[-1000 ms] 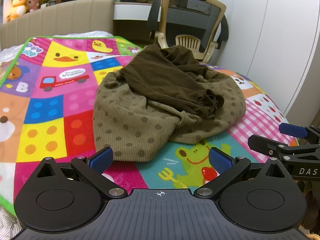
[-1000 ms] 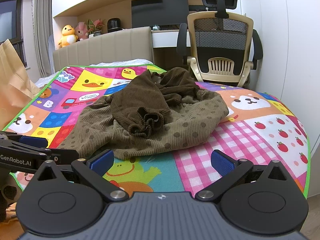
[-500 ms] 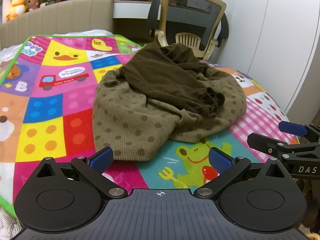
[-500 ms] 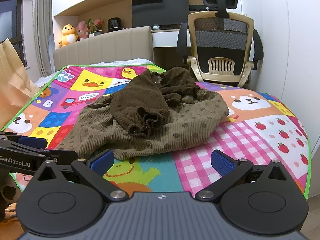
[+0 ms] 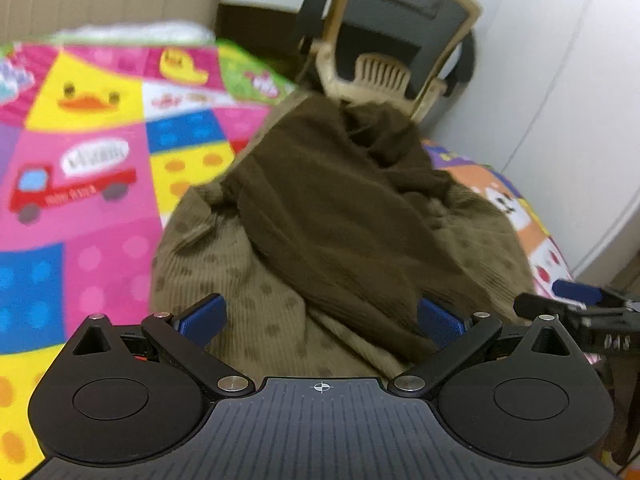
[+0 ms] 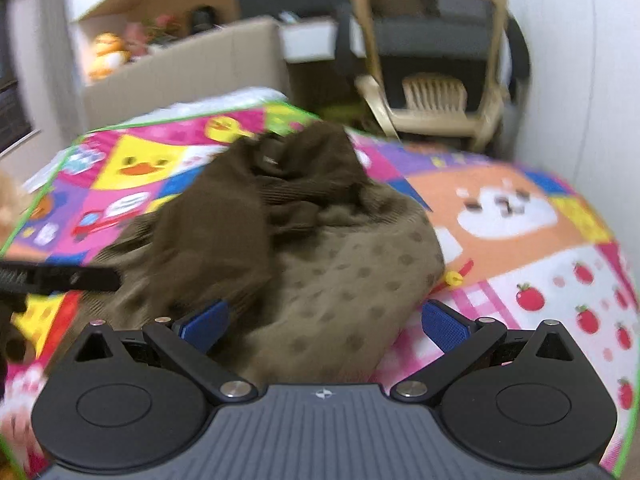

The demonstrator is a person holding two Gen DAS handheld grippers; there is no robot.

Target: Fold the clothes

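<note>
Corduroy clothes [image 5: 340, 216] lie heaped mid-mat [image 5: 80, 200], long axis running toward the chair [image 5: 384, 32], bare mat on both sides. Left gripper [image 5: 320, 316] and right gripper [image 6: 324, 322] gape wide, empty, over the heap's near edge.

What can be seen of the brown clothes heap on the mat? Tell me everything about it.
The clothes heap is a crumpled mound of ribbed, corduroy-like fabric: a dark brown part draped over a lighter olive-brown part with darker dots. It lies unfolded on the colourful cartoon play mat, in front of a beige office chair. The left gripper and right gripper are both open, their blue pads on either side of its near edge; contact cannot be told.
</note>
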